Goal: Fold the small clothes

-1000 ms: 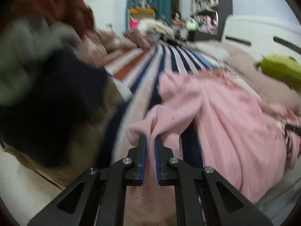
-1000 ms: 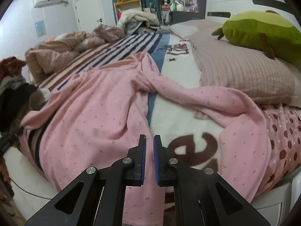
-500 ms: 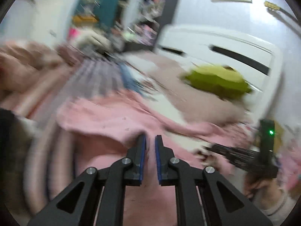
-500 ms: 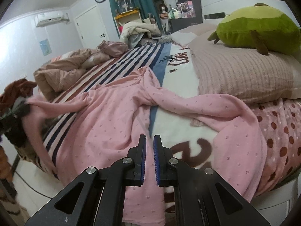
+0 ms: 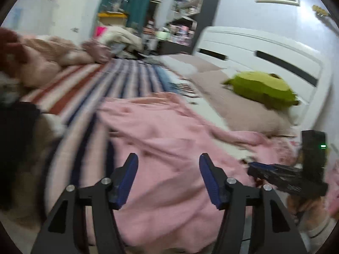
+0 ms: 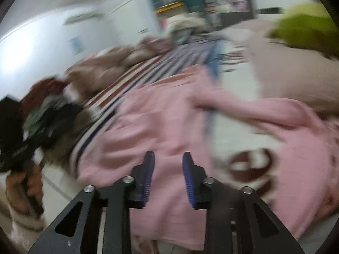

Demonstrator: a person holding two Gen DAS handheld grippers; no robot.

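Over the bed, in your left wrist view, the left gripper (image 5: pixel 168 177) stands wide, jaws just opened, nothing between them; the pink top (image 5: pixel 169 139) lies spread below. A fold looks just released. In the right wrist view, the right gripper (image 6: pixel 168 178) has just opened partway, empty above the top; next, pick a fresh edge.

It was a home bedroom: a bed (image 5: pixel 135 78) with a striped blanket, a white headboard (image 5: pixel 254 48) at its head, a green plush toy (image 5: pixel 260 89) on the pillow, cluttered shelves (image 5: pixel 182 21) and a teal curtain (image 5: pixel 131 2) beyond the bed.
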